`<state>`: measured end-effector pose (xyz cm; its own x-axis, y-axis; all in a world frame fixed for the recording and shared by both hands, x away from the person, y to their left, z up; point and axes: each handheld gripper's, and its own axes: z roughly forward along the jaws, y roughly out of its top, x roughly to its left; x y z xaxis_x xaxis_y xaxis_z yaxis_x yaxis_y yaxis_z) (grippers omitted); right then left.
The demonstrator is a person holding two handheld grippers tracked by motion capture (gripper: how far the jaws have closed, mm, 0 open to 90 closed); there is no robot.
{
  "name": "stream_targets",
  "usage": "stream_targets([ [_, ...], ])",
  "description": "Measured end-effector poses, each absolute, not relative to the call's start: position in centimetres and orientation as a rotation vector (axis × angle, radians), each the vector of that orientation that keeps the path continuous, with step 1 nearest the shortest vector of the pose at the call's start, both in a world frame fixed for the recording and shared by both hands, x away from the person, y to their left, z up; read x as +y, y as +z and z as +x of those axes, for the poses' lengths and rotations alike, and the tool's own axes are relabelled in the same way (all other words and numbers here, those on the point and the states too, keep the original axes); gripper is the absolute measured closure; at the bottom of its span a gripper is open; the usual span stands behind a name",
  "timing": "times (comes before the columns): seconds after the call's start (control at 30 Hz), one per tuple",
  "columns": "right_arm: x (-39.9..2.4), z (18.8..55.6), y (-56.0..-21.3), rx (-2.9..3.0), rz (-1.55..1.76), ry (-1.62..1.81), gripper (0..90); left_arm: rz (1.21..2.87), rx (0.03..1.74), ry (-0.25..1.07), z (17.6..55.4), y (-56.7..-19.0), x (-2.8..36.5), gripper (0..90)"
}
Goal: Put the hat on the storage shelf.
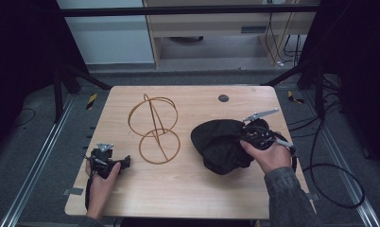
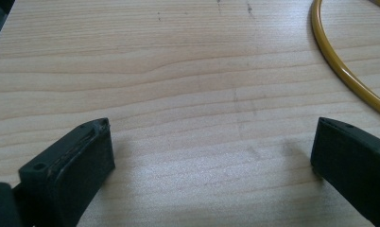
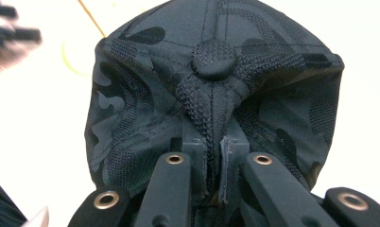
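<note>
Left gripper (image 1: 125,161) resting on the table (image 1: 188,189) at the near-left corner, fingers (image 2: 70,161) spread wide, gripping nothing. Just beside it, wire stand (image 1: 154,127) of yellow hoops sitting left of centre, untouched. Further right, black camo cap (image 1: 221,144) bunching up on the table's right half. Right gripper (image 1: 245,135) pinching a fold of the crown fabric, fingers (image 3: 197,146) pressed together on mesh right below the top button (image 3: 213,58).

Risks, judging from here:
- gripping thin mesh only, so possibly slipping out under the cap's own weight while lifting
- cap hanging limp and collapsed, likely snagging a hoop
- light stand probably tipping or sliding if bumped, with nothing bracing it
</note>
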<state>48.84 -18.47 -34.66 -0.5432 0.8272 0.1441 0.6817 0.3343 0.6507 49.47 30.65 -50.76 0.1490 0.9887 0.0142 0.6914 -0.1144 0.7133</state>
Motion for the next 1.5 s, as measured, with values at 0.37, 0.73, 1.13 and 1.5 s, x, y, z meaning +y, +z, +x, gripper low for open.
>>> stream_targets([
  [0.37,-18.3,50.2,-27.1,2.221,1.313,1.197,84.2,1.887,1.573,0.676,49.0,-50.8,31.1,0.0],
  [0.73,-15.7,52.8,-23.7,2.154,1.295,1.256,84.4,1.884,1.581,0.681,48.9,-50.8,31.0,0.0],
  [1.13,-12.4,54.1,-20.1,2.174,1.245,1.370,84.5,1.881,1.582,0.682,48.9,-50.8,30.9,0.0],
  [1.5,-8.3,54.2,-19.0,2.250,1.162,1.455,84.5,1.883,1.583,0.681,48.9,-50.8,30.9,0.0],
])
